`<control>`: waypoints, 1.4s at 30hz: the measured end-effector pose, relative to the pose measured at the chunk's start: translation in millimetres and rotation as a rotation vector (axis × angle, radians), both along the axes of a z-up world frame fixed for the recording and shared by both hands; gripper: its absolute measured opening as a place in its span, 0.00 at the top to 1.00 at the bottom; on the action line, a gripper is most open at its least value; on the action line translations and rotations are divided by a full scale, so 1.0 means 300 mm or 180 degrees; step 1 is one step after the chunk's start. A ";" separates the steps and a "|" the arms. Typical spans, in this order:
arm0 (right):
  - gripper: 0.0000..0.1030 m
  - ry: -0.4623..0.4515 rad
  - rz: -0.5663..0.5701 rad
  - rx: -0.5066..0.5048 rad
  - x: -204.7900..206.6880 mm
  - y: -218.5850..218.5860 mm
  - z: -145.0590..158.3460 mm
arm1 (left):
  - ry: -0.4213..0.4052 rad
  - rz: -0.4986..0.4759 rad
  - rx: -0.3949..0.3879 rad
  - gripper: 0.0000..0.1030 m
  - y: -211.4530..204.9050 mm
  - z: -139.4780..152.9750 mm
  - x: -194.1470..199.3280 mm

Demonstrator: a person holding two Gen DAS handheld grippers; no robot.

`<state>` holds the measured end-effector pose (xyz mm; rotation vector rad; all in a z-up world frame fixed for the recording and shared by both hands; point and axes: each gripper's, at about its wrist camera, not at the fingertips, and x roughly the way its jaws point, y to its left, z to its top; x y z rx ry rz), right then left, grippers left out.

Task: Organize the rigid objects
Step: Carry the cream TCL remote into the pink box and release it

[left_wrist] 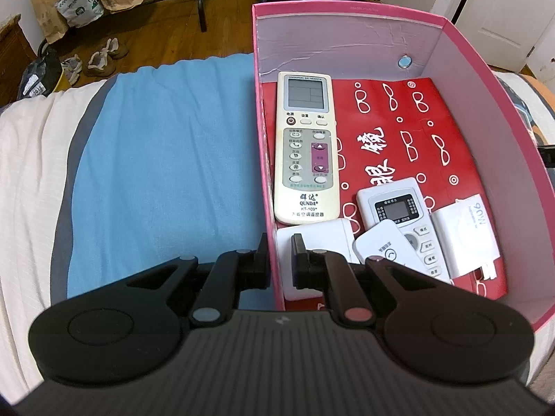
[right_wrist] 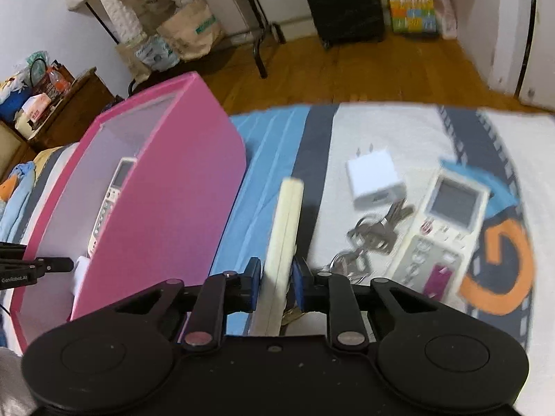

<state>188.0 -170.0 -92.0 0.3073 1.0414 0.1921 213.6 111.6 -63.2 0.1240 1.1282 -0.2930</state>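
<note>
A pink box [left_wrist: 347, 8] stands on the bed. My left gripper [left_wrist: 279, 253] is shut on its near left wall, one finger inside and one outside. Inside lie a long cream QUNDA remote [left_wrist: 305, 149], two small white remotes [left_wrist: 402, 222], a white 90W charger [left_wrist: 468, 235] and a white block [left_wrist: 319, 235], all on a red printed case [left_wrist: 399, 131]. In the right wrist view my right gripper [right_wrist: 276, 274] is shut on a cream remote [right_wrist: 282, 222], held on edge just right of the pink box [right_wrist: 166, 180].
On the bedsheet to the right lie a white plug charger [right_wrist: 373, 182], a bunch of keys [right_wrist: 367, 239] and a cream remote with a purple button [right_wrist: 440, 228]. A blue towel [left_wrist: 166, 159] covers the bed left of the box. Beyond the bed's edge are wooden floor, bags and shoes.
</note>
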 end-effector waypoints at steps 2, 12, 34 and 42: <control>0.78 -0.0017 -0.0014 -0.0041 -0.004 0.005 -0.011 | 0.0000 -0.0001 0.0014 0.92 -0.003 -0.001 0.000; 0.80 -0.0414 -0.0011 -0.0447 -0.105 0.047 0.120 | 0.0032 -0.0031 0.0038 0.92 -0.013 0.000 0.004; 0.80 -0.1627 0.1022 -0.1370 -0.206 0.451 0.396 | 0.0079 -0.0052 0.0040 0.96 0.005 -0.005 0.014; 0.81 -0.1647 0.2384 -0.2280 -0.112 0.674 0.313 | 0.0146 -0.0027 -0.0134 0.94 0.035 -0.006 0.023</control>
